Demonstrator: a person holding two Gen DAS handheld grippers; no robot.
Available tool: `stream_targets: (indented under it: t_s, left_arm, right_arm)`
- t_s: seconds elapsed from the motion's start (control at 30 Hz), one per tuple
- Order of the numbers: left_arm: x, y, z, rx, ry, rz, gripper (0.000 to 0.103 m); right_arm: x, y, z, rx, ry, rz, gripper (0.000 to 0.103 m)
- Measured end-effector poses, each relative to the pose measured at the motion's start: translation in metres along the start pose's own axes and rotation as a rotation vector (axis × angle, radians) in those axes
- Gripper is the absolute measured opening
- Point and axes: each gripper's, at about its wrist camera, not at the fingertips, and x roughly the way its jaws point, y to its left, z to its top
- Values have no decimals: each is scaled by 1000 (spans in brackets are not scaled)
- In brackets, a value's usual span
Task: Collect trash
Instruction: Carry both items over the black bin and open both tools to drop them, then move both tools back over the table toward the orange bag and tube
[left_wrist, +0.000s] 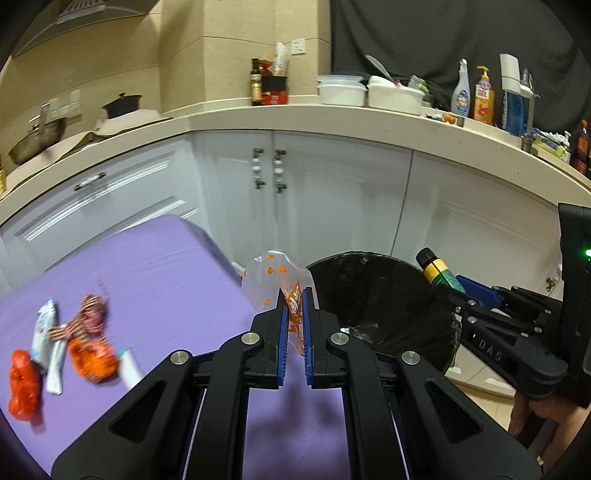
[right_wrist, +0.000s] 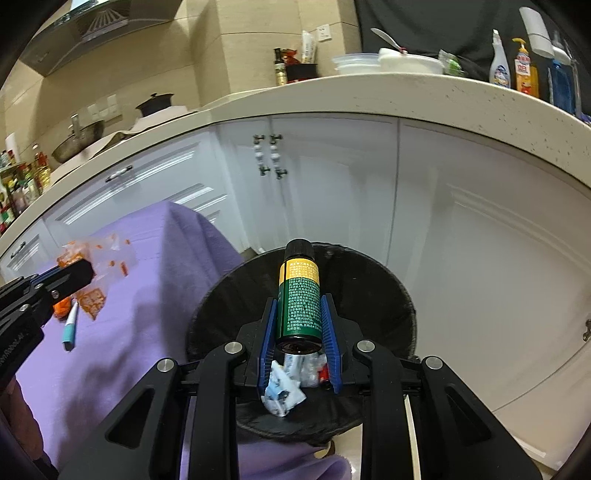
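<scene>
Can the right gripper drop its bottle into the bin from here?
Probably yes: the right gripper holds the bottle over the open bin, with nothing between them.

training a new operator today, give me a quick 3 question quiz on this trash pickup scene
1. True or false: the left gripper is shut on a clear orange-printed wrapper.
2. What does the right gripper hold? A) a spoon B) a green and yellow bottle C) nothing
3. What lies directly under the bottle?

Key:
1. True
2. B
3. The black-lined trash bin
</scene>
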Motion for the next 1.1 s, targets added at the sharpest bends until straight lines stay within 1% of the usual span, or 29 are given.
stream_targets:
  t_s: [0.1, 0.13, 0.17, 0.2, 0.23, 0.47, 0.6, 0.67, 0.8, 0.93, 1.1]
  left_arm:
    - [15, -13, 2, 29, 8, -3, 10]
    - [19, -16, 2, 35, 15, -2, 14]
    - [24, -17, 2, 37, 22, 2, 19]
    - [26, -17, 1, 36, 26, 8, 33]
    - [28, -15, 1, 29, 30, 15, 42]
    - [12, 7, -3, -21, 27, 41, 44]
    - [-4, 27, -9, -47, 26, 73, 49]
    - [-13, 39, -14, -71, 28, 91, 51]
    - [-35, 66, -26, -113, 27, 150, 51]
    - [-58, 101, -38, -188, 21, 218, 51]
    - [-87, 143, -58, -252, 16, 311, 51]
  right_arm:
    - [10, -5, 1, 5, 1, -2, 25]
    - [12, -6, 1, 7, 3, -4, 33]
    - [15, -8, 0, 11, 3, -12, 39]
    - [15, -8, 0, 15, -1, -19, 49]
    - [14, -8, -1, 18, -4, -21, 51]
    - [6, -1, -2, 23, -9, -11, 51]
    - [-1, 14, -1, 5, -15, 24, 51]
    - [-3, 25, 0, -4, -15, 55, 51]
    - [-8, 58, 0, -48, -19, 116, 51]
    - [-9, 92, -2, -98, -16, 173, 51]
    - [-11, 128, -7, -149, -3, 225, 51]
